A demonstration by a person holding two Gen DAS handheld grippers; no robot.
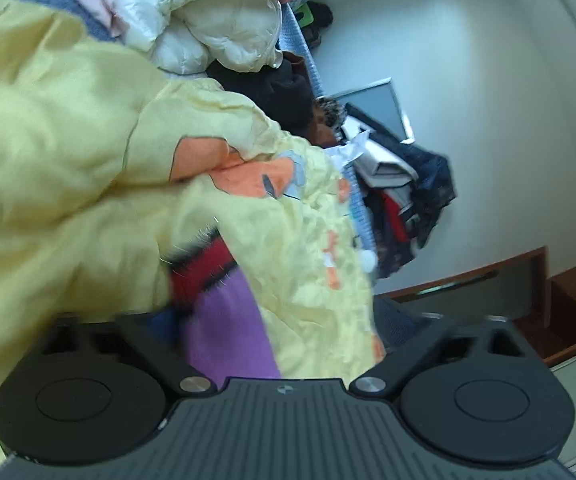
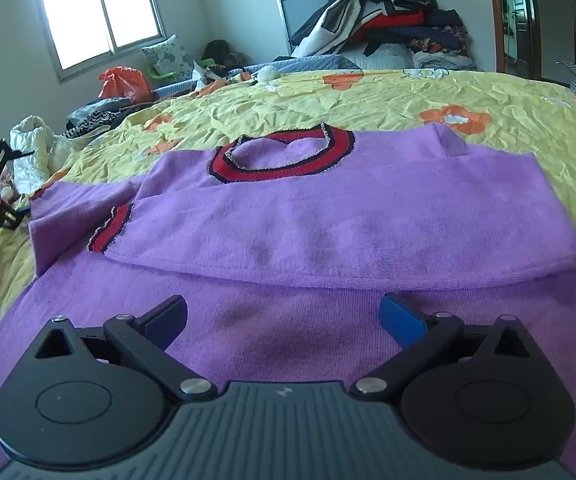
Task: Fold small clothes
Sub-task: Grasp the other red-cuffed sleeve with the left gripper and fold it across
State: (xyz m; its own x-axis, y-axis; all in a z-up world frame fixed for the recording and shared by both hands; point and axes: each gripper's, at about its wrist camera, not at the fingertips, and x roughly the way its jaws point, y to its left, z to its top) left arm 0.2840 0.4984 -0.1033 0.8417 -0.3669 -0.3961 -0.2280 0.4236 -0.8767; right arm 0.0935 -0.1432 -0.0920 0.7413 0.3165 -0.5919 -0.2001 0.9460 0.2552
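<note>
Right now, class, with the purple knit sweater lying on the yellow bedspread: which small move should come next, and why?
Probably close the open right gripper on the purple knit sweater's near hem: its jaws stand wide above unfolded fabric, while one sleeve already lies folded across the chest.

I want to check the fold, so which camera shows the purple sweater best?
The right wrist view: the purple sweater lies spread on the yellow bedsheet, collar and folded part visible. The left wrist view shows only a blurred scrap of it under bunched sheet.
</note>
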